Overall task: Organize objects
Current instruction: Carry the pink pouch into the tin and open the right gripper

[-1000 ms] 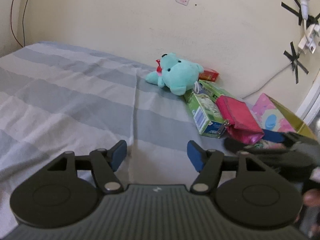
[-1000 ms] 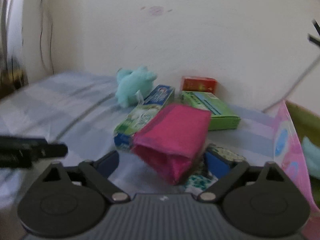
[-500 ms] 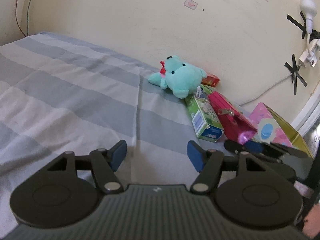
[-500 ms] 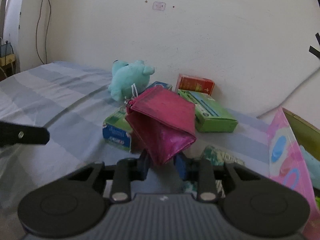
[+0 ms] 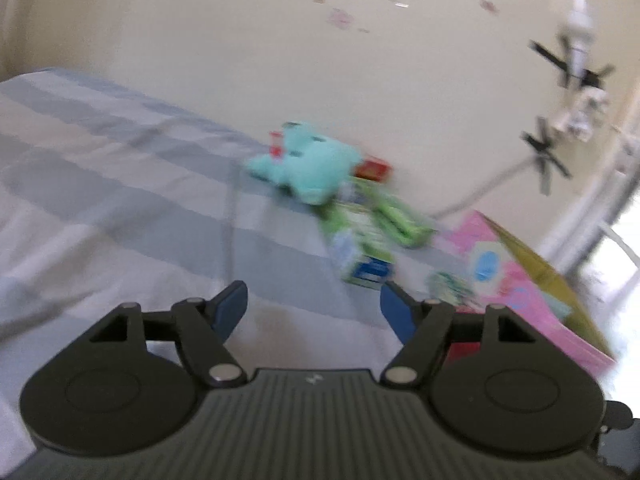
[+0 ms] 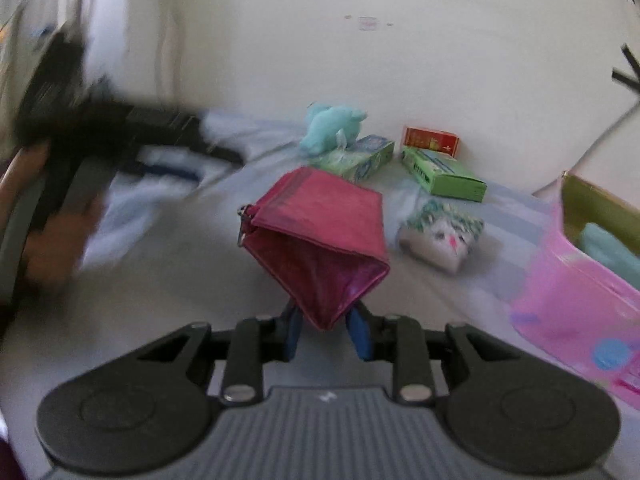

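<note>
My right gripper (image 6: 326, 330) is shut on a corner of the pink zip pouch (image 6: 320, 232). The pouch hangs open-mouthed above the striped bedsheet (image 6: 192, 280), away from the boxes. In the left wrist view my left gripper (image 5: 314, 306) hovers over the sheet; its jaws are opening with nothing between them. That gripper shows as a dark blur in a hand (image 6: 60, 240) at the left of the right wrist view. A pink cardboard box (image 6: 576, 300) stands open at the right.
Against the wall lie a teal plush (image 6: 332, 126), a green toothpaste carton (image 6: 356, 158), a second green box (image 6: 440, 174) and a red box (image 6: 430, 140). A patterned packet (image 6: 440, 236) lies beside the pink box. A teal item (image 6: 608, 248) sits inside it.
The right gripper shut on the pink pouch and drew it back off the green carton, toward the near side of the bed. The left jaws have spread wider and that view has swung slightly.
</note>
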Action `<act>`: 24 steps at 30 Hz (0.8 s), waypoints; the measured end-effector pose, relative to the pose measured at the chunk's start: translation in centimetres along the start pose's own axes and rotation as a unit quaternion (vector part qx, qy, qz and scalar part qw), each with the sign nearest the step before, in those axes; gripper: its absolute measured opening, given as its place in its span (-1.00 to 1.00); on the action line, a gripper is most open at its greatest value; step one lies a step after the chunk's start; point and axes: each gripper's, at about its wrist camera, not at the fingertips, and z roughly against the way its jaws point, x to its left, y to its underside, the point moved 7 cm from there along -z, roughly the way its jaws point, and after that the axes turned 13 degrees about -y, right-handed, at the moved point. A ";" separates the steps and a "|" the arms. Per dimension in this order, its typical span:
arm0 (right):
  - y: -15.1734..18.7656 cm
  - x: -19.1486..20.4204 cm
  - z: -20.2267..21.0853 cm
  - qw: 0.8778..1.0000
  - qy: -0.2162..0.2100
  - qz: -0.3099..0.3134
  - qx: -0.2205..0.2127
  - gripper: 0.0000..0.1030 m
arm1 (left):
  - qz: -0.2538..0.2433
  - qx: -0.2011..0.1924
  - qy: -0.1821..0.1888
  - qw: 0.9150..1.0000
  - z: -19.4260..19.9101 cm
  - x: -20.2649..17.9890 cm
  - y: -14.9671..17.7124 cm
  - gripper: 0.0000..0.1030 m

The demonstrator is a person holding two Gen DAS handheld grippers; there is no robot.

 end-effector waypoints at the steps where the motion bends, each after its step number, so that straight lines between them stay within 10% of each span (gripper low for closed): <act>1: 0.8 0.1 0.7 1.000 0.000 0.010 0.007 -0.50 | -0.009 0.002 0.016 1.000 0.1 -0.6 0.2 0.45; 8: 4.1 -1.4 5.7 0.998 0.030 -0.046 -0.004 -0.21 | -0.062 0.038 0.110 0.991 0.6 -6.3 2.0 0.47; 15: 3.2 -0.5 8.6 0.991 -0.062 -0.094 -0.069 -0.19 | -0.081 0.078 0.151 0.982 1.9 -8.7 4.2 0.45; 24: 2.7 -0.8 4.7 0.982 -0.085 -0.152 -0.071 -0.52 | -0.131 0.109 0.137 0.976 1.8 -11.4 7.1 0.10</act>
